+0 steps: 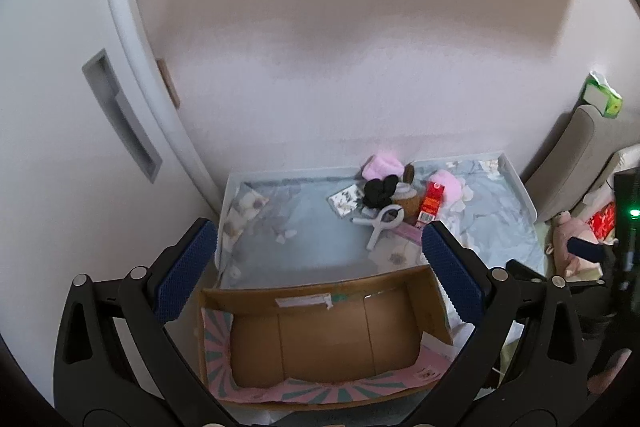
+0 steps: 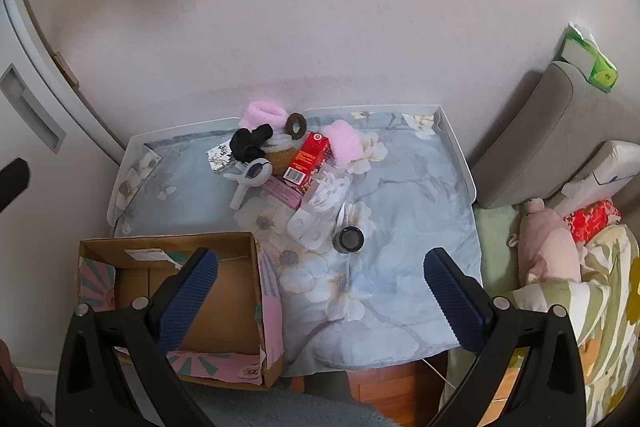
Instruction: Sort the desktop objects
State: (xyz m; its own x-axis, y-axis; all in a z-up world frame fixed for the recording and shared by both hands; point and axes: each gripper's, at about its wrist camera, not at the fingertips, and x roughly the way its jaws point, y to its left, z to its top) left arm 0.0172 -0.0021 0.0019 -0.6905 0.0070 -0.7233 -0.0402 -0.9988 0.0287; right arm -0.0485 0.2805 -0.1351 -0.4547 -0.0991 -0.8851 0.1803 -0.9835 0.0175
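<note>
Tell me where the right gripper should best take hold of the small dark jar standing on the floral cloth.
Probably from above, closing across the round wall of the dark jar. It stands upright and apart from the pile, with bare floral cloth to its right and front; a clear plastic pack lies close on its left. The right gripper is open.

Matt cardboard box on smooth floral cloth; fluffy pink fabric.

Plain pale wall, white door with recessed handle on left, grey padded headboard on right, wooden floor below, soft dim light
</note>
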